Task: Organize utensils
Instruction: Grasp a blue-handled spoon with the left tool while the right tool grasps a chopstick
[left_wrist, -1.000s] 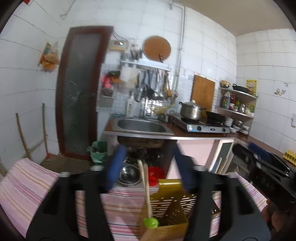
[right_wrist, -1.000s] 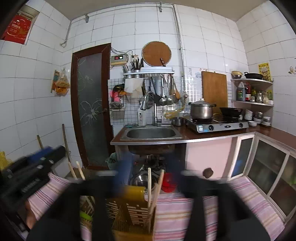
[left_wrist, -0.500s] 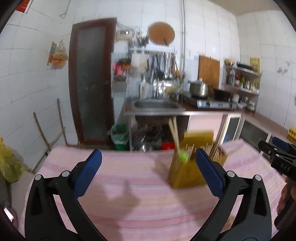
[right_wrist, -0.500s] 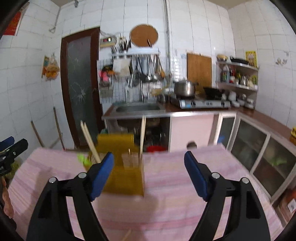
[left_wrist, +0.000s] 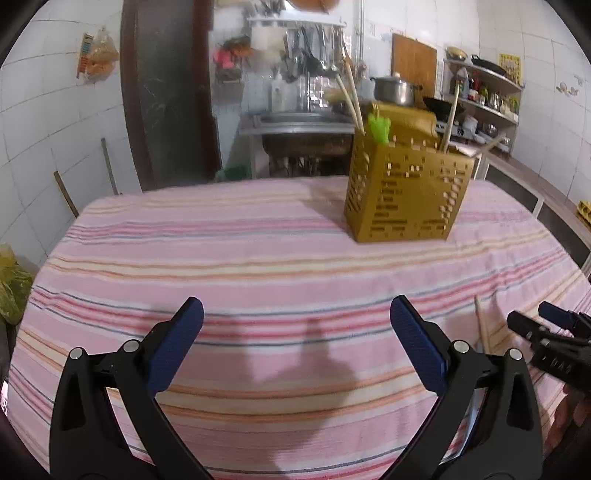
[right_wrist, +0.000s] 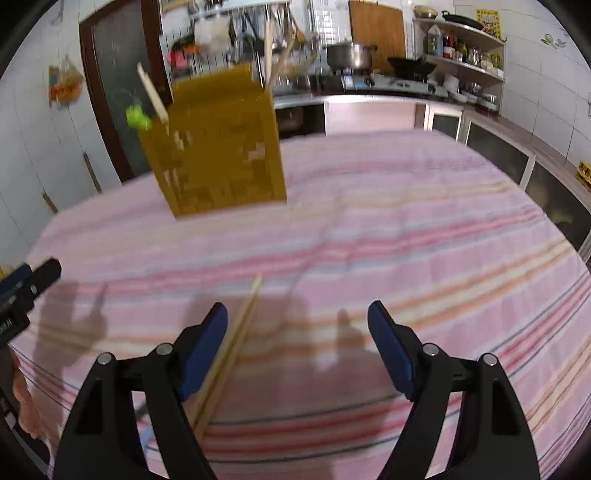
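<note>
Setting: While both grippers hang over a pink striped tablecloth (left_wrist: 258, 251), a yellow perforated utensil caddy (left_wrist: 402, 195) stands at about one o'clock in the left wrist view and eleven o'clock in the right wrist view.
Caddy contents: Wooden chopsticks (left_wrist: 351, 99) and a green-tipped utensil (left_wrist: 378, 127) stand upright inside.
Loose utensil: A pair of wooden chopsticks (right_wrist: 231, 347) lies on the cloth, running from twelve towards seven o'clock just beside the right gripper's left finger.
Left gripper (left_wrist: 295, 343): Jaws have just been opening and now stand wide apart, nothing between them.
Right gripper (right_wrist: 297, 350): Jaws have just been opening, spread and empty; the chopsticks lie at the inner edge of the gap, unpinched.
Risk: Closing off-centre would likely catch one stick only, or roll both away across the cloth. The tall caddy could tip if bumped.
Writing: Faint white lettering on the other gripper's body at the frame edges is too blurred to read.
</note>
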